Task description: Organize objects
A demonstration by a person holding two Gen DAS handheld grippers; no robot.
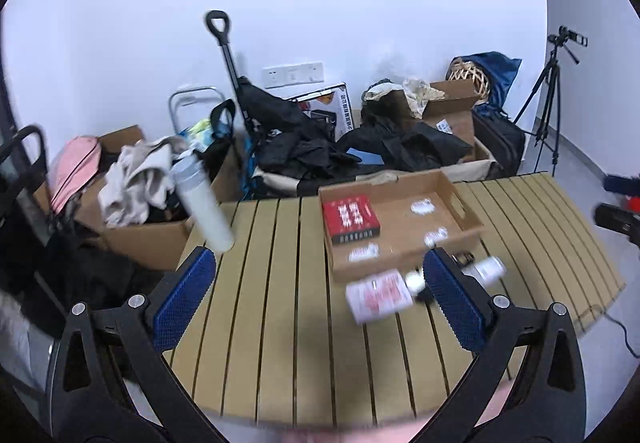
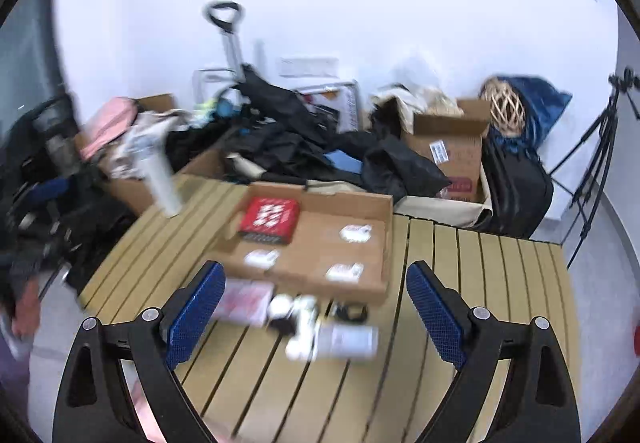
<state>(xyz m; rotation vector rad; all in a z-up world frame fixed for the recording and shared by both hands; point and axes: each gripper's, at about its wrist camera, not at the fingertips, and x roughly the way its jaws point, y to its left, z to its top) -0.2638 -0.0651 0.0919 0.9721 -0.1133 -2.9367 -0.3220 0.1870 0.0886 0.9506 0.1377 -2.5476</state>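
A shallow cardboard tray (image 1: 466,221) (image 2: 386,243) sits on the slatted table and holds a red box (image 1: 351,218) (image 2: 270,219) and a few small white packets (image 1: 422,207). In front of the tray lie a white-and-red box (image 1: 378,295) (image 2: 244,301) and a white bottle (image 1: 486,270) (image 2: 346,341) on its side. A tall white bottle (image 1: 204,201) (image 2: 162,183) stands at the table's far left corner. My left gripper (image 1: 320,299) is open and empty above the table. My right gripper (image 2: 316,311) is open and empty, with the lying bottle between its fingers in view.
Behind the table (image 1: 280,323) are cardboard boxes (image 1: 148,239) of clothes, black bags (image 1: 304,147), a cart handle (image 1: 218,27) and a wicker ball (image 2: 506,111). A tripod (image 1: 554,95) stands at the right. The right wrist view is motion-blurred.
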